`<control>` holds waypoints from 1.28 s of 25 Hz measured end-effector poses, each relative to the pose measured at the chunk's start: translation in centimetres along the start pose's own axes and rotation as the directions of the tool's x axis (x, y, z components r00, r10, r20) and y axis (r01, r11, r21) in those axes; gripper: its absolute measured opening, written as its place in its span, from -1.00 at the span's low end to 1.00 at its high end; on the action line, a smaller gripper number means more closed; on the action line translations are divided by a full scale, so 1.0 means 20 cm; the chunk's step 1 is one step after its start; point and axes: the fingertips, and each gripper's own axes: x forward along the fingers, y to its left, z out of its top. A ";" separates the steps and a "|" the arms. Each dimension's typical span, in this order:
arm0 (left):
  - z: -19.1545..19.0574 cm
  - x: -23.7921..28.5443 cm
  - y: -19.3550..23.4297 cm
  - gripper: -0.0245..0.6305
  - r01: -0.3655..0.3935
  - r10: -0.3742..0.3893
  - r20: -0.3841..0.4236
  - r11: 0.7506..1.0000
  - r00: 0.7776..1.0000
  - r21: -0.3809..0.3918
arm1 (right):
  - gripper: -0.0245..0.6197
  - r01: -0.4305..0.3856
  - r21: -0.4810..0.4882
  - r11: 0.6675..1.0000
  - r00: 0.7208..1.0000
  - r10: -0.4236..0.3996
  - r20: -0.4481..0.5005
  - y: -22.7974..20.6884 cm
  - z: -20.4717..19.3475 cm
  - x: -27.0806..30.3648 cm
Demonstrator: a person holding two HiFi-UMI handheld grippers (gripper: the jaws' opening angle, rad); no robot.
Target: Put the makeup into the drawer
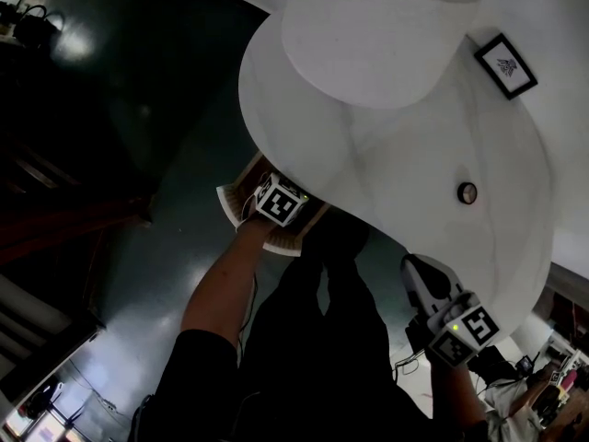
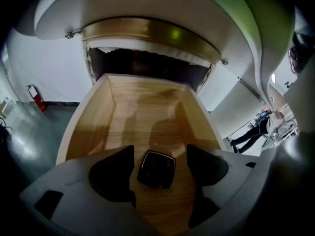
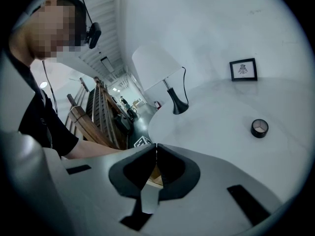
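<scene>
Since the makeup compact (image 2: pixel 157 170) lies in the open drawer (image 2: pixel 86 127) between the spread jaws of the left tool (image 2: pixel 158 154), it seems light, rigid, slick, best pinched across opposite edges; the right tool (image 3: pixel 156 151) is closed, empty.

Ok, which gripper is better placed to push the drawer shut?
Probably the left gripper: it hangs open over the open drawer, compact lying inside; the right gripper is shut, off by the table.

In the left gripper view, the left gripper's (image 2: pixel 160 156) body hides the drawer's (image 2: pixel 142 107) near end. In the head view, the table (image 1: pixel 515 247) and that gripper cover most of the drawer, so its inside is unseen. The frame's (image 3: pixel 243 70) print is too small to read, and the lampshade (image 1: pixel 377 35) runs off the head view's top edge.
</scene>
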 end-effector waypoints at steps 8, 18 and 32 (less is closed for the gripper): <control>-0.01 -0.11 -0.04 0.13 -0.008 0.009 -0.021 0.999 1.000 0.043 | -0.87 -0.014 -0.055 0.998 1.000 0.014 -0.001 0.04 0.03 -0.03; 0.07 -0.43 -0.15 0.12 -0.009 0.012 0.107 0.999 0.994 -0.037 | -0.87 -0.039 -0.074 0.997 0.997 0.043 0.061 0.12 0.18 -0.05; 0.38 -0.92 -0.59 -0.19 -0.016 0.028 0.350 0.999 0.936 -0.037 | -0.87 -0.059 -0.138 0.989 0.980 0.083 0.181 0.15 0.43 -0.26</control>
